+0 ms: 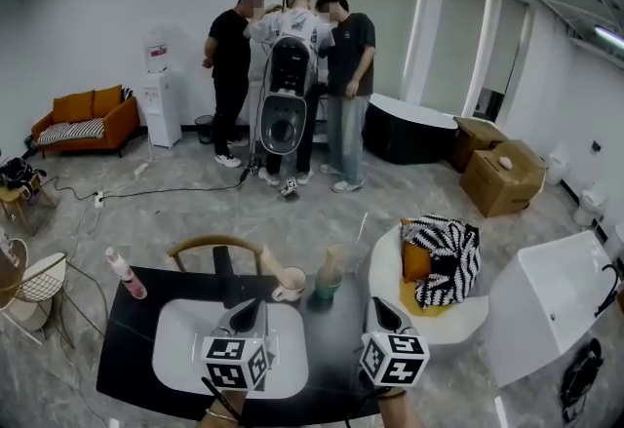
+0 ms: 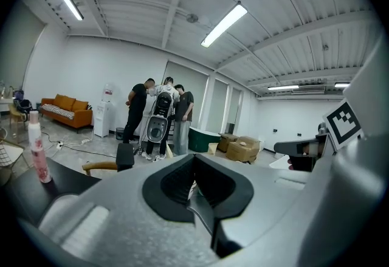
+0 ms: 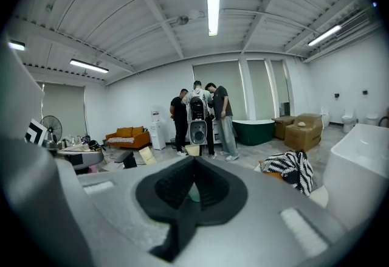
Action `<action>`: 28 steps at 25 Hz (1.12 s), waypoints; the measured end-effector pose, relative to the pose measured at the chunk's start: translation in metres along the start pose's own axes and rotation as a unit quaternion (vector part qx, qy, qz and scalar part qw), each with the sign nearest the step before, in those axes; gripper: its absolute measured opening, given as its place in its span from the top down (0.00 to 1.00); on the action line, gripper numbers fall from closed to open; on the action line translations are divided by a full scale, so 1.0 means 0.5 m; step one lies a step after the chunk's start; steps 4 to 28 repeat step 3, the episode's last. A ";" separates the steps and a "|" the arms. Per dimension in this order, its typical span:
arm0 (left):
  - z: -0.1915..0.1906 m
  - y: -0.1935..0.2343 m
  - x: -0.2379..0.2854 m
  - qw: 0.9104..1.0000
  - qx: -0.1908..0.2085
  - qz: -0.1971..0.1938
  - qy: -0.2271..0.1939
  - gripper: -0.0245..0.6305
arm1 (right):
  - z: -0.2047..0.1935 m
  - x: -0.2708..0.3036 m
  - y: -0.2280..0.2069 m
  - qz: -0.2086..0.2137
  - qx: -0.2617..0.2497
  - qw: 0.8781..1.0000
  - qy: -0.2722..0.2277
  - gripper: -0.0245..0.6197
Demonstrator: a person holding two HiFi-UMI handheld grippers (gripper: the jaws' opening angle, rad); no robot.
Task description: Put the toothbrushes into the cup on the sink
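Note:
A white sink basin point(image 1: 185, 333) is set in a black table point(image 1: 132, 338). Behind the basin stand a white mug point(image 1: 290, 286) and a green cup point(image 1: 327, 285), each with a beige piece rising from it; I cannot tell whether these are toothbrushes. My left gripper point(image 1: 252, 305) hovers over the basin's far right part, pointing at the mug. My right gripper point(image 1: 378, 305) hangs right of the green cup. Both are shut with nothing held. The jaws meet in the left gripper view point(image 2: 194, 162) and in the right gripper view point(image 3: 194, 165), where a green sliver shows past them.
A pink bottle point(image 1: 126, 274) stands at the table's far left and a black faucet point(image 1: 225, 268) behind the basin. A wooden chair point(image 1: 216, 245) is beyond the table. A white seat with a striped cushion point(image 1: 444, 260) and a white tub point(image 1: 556, 299) are to the right. People stand far back.

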State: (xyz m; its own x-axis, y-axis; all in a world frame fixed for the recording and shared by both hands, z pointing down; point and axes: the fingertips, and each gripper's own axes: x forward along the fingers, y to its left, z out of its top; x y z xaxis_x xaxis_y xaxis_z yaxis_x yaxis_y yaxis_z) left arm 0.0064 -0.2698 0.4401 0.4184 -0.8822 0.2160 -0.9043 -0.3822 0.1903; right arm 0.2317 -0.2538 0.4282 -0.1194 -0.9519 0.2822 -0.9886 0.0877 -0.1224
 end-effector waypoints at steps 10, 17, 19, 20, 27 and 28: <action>0.006 -0.012 0.000 1.000 -0.002 -0.001 0.000 0.95 | 0.004 -0.006 -0.007 0.001 0.000 1.000 0.002 0.96; 0.006 -0.012 0.000 1.000 -0.002 -0.001 0.000 0.95 | 0.004 -0.006 -0.007 0.001 0.000 1.000 0.002 0.96; 0.006 -0.012 0.000 1.000 -0.002 -0.001 0.000 0.95 | 0.004 -0.006 -0.007 0.001 0.000 1.000 0.002 0.96; 0.006 -0.012 0.000 1.000 -0.002 -0.001 0.000 0.95 | 0.004 -0.006 -0.007 0.001 0.000 1.000 0.002 0.96; 0.006 -0.012 0.000 1.000 -0.002 -0.001 0.000 0.95 | 0.004 -0.006 -0.007 0.001 0.000 1.000 0.002 0.96; 0.006 -0.012 0.000 1.000 -0.002 -0.001 0.000 0.95 | 0.004 -0.006 -0.007 0.001 0.000 1.000 0.002 0.96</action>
